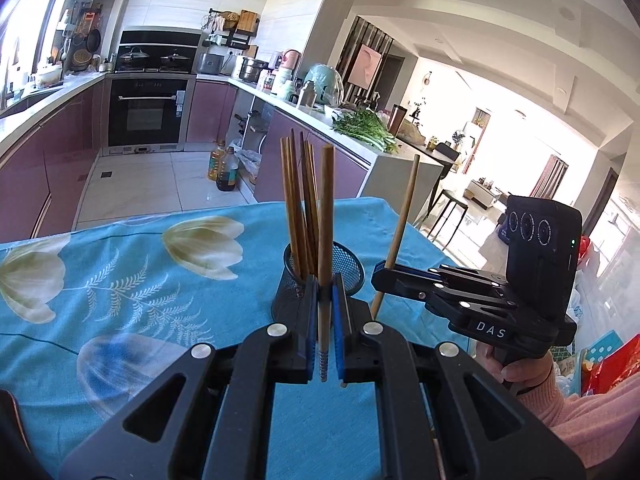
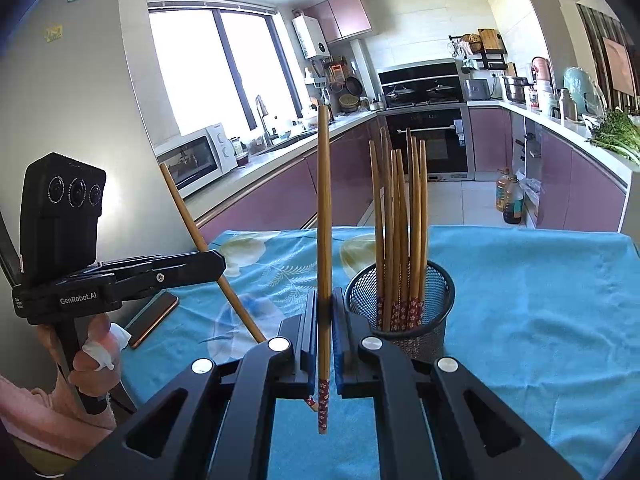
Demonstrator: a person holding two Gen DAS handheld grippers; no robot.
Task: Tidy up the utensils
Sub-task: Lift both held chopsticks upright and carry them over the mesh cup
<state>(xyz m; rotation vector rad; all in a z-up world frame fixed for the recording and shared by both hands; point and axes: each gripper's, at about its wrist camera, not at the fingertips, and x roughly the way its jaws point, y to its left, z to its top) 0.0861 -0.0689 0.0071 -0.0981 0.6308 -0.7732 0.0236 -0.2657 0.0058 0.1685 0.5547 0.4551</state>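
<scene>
Chopsticks are the things I am sorting, and I am holding one in each gripper above a table covered in a turquoise flowered cloth (image 1: 120, 280).

Starting at the left, my left gripper (image 1: 325, 320) is clamping its fingers together on a single wooden chopstick (image 1: 326, 240), which is standing nearly upright with its patterned tip hanging just below the pads. Seen from my right side, that same left gripper (image 2: 218, 266) is holding its chopstick (image 2: 200, 240) at a slant, leaning away to the left at the top.

Moving to the middle, a black mesh cup (image 1: 348, 264) is standing on the cloth just beyond my left gripper, and a bundle of chopsticks (image 1: 298, 208) is already standing inside it, tips down.

Further right, my right gripper (image 1: 382, 274) is squeezing its fingers shut on another chopstick (image 1: 400, 232), tilted slightly, just beside the cup. In its own camera the right gripper (image 2: 325, 320) is gripping that chopstick (image 2: 324, 220) upright, with the red flowered tip dangling beneath, and the cup (image 2: 436, 280) is sitting just to its right.

A phone (image 2: 154, 320) is lying on the cloth near my left hand (image 2: 92, 360).
</scene>
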